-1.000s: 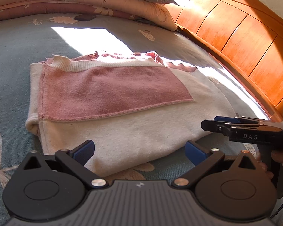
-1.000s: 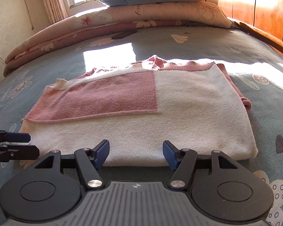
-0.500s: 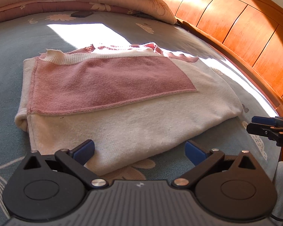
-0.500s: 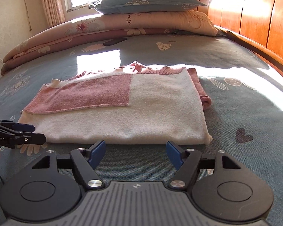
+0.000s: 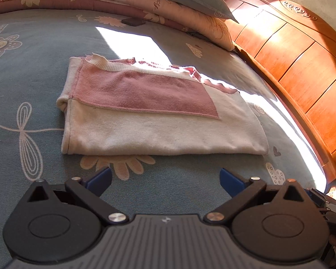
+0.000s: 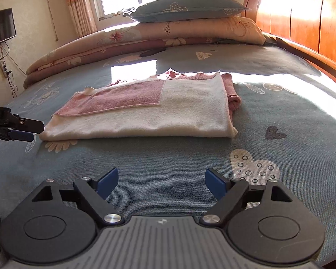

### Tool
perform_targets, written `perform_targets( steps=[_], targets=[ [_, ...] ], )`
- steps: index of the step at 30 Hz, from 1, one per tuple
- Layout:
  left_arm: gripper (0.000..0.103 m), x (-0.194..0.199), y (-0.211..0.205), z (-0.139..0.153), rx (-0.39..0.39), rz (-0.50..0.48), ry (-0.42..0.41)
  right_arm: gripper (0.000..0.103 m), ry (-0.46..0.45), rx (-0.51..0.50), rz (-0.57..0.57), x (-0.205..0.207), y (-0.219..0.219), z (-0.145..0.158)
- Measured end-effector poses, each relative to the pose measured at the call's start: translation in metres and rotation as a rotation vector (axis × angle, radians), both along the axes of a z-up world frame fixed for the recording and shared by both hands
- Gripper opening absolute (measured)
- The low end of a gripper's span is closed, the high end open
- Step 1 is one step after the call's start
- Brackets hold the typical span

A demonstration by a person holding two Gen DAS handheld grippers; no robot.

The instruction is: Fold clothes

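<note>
We are holding our right hand-held gripper [image 6: 161, 180], its jaws just opening wider, and our left hand-held gripper [image 5: 164, 178] agape and empty above the bed [image 6: 291, 168], the folded sweater [image 6: 145, 109] lying beyond both, untouched.

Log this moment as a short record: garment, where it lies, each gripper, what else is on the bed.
garment: pink and cream sweater, folded into a flat rectangle
surface: blue patterned bedsheet
left gripper: open, nothing between the jaws, clear of the sweater's near edge
right gripper: open, jaws have just been opening, nothing between them, apart from the sweater
far end of bed: folded floral quilt with a blue pillow on top
side: wooden headboard
</note>
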State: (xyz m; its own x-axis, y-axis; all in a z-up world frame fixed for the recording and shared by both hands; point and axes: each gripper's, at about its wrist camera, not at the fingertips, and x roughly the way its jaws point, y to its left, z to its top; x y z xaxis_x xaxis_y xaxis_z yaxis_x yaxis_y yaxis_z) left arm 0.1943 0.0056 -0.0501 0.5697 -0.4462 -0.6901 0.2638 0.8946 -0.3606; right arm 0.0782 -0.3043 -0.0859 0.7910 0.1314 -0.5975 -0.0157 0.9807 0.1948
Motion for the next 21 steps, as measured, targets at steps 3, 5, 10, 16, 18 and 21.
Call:
perform_targets(
  steps=[3,5,10,16,18,21],
  targets=[
    [0.102,0.001,-0.010,0.004,-0.004,-0.007,-0.028,0.092,-0.045,0.022,-0.017,-0.007,-0.010,-0.004],
    [0.102,0.008,-0.020,0.003,-0.025,-0.012,-0.044,0.091,-0.080,0.030,-0.033,-0.004,-0.018,-0.007],
    [0.102,0.059,-0.064,0.000,-0.123,-0.144,-0.117,0.074,-0.115,0.068,-0.068,0.023,-0.042,-0.015],
    [0.101,0.134,-0.142,-0.016,-0.248,-0.387,-0.105,0.074,-0.120,0.137,-0.132,0.066,-0.070,-0.022],
    [0.101,0.144,-0.158,-0.025,-0.301,-0.408,-0.056,0.074,-0.097,0.156,-0.161,0.076,-0.076,-0.025],
    [0.101,0.146,-0.175,-0.034,-0.322,-0.390,0.005,0.074,-0.054,0.183,-0.178,0.084,-0.084,-0.027]
  ],
)
